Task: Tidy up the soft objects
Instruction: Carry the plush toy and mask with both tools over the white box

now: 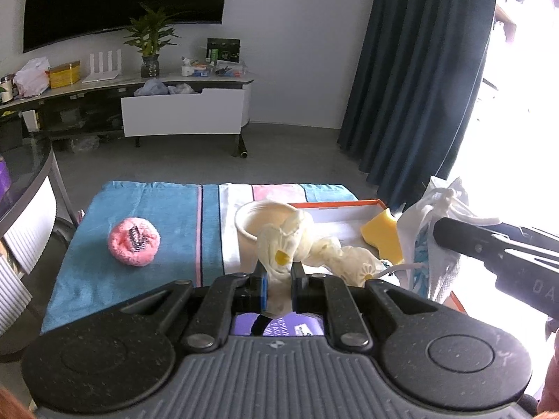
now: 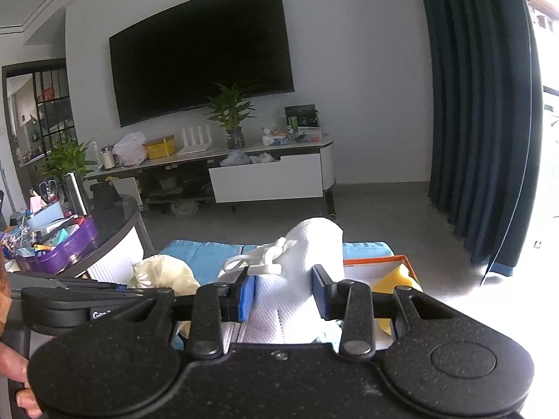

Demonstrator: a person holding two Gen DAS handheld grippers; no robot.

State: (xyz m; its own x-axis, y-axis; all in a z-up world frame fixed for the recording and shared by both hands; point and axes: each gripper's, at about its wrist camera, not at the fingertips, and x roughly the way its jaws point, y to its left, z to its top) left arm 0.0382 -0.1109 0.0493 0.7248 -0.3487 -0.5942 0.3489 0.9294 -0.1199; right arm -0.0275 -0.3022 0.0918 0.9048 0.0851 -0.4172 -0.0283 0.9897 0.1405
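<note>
Left wrist view: the left gripper (image 1: 279, 272) is clamped tight on a cream floral cloth (image 1: 279, 251), which drapes over the edge of a cream cup (image 1: 258, 220) on the striped towel (image 1: 146, 209). A pink fuzzy ball (image 1: 134, 241) sits alone on the blue part, well apart to the left. Right wrist view has the right gripper (image 2: 284, 295) squeezing a white mesh drawstring bag (image 2: 307, 244), next to the orange-rimmed box (image 2: 377, 262) with a yellow sponge (image 2: 394, 279) in it.
</note>
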